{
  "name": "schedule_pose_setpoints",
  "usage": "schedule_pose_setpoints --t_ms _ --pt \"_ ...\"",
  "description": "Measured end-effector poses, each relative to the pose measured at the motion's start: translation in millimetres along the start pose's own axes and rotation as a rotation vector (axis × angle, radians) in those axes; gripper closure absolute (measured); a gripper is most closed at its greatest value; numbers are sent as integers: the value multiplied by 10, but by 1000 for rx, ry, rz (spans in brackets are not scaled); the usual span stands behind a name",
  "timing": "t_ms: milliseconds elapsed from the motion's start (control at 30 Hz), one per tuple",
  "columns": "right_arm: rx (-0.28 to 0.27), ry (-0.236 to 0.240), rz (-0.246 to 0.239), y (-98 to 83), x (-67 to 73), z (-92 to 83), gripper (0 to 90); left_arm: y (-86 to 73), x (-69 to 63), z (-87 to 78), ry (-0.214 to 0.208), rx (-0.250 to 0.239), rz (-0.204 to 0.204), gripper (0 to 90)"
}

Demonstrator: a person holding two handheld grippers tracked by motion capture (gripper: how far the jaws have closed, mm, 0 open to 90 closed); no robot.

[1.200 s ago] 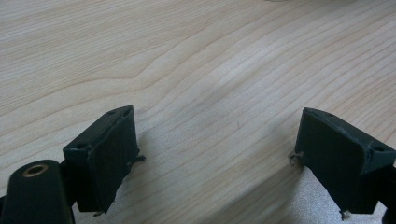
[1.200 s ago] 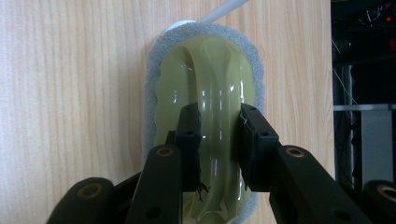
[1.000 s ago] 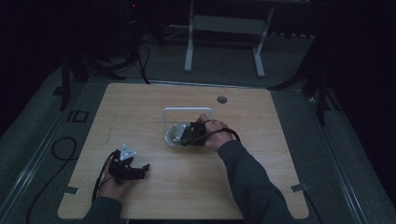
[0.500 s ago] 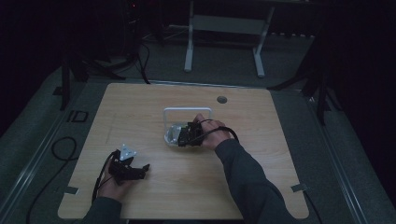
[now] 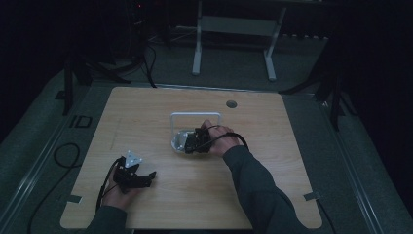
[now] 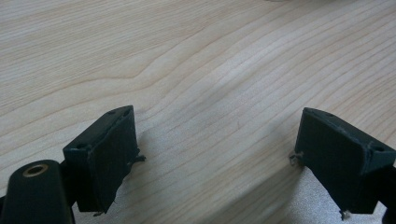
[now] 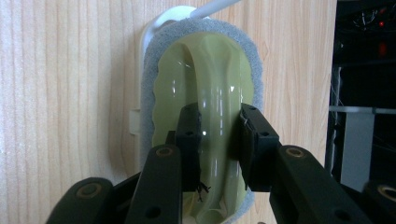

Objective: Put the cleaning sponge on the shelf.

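1. My right hand-held gripper (image 7: 219,140) is squeezed tight on the raised handle of the yellow-green shiny plastic scrubber with a grey sponge pad around its edge (image 7: 205,70). The scrubber sits in a small white plastic holder with a thin white wire loop (image 5: 195,116), near the middle of the light wooden table (image 5: 272,195).

2. The handle looks smooth and shiny — I think it could slip out of the jaws if I pull up fast or tilt my hand.

3. The grip sits near the end of the handle closest to me, not at its middle. So the far end of the scrubber might dip down when I lift, and the sponge pad could catch on the holder's rim.

4. If the sponge sits snug in the holder, the holder may come up with it. It looks light, and nothing holds it down. Then it could drop back on the table or tip over.

5. My left hand-held gripper (image 6: 215,154) has its jaws wide apart with nothing between them — it rests low over bare wood, well apart from the holder. It cannot steady the holder from there.

6. The wire loop stands just behind the scrubber. If I swing the scrubber away from me, I might bump it.
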State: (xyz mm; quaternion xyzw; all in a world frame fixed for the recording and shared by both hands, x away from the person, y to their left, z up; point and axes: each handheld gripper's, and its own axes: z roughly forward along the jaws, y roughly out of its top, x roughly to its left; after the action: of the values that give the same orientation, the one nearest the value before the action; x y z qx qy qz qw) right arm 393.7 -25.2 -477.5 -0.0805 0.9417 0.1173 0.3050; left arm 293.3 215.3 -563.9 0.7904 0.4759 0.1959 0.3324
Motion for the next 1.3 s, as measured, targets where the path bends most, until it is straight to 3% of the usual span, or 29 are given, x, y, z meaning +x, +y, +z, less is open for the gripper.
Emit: schedule_pose_setpoints --t_ms 233,400,700,1133,1300 --pt "25 -17 -9 6 2 24 702 0 0 0 0 0 0 130" --pt "56 -18 2 -6 21 83 640 0 1 -1 -1 2 2 130" --pt "35 -46 51 -22 -35 10 580 0 1 -1 -1 1 2 130" --pt "26 -95 58 -40 -11 -31 591 0 0 -1 0 1 0 130" --pt "38 -92 62 -50 -17 -16 597 0 0 -1 0 1 0 130"
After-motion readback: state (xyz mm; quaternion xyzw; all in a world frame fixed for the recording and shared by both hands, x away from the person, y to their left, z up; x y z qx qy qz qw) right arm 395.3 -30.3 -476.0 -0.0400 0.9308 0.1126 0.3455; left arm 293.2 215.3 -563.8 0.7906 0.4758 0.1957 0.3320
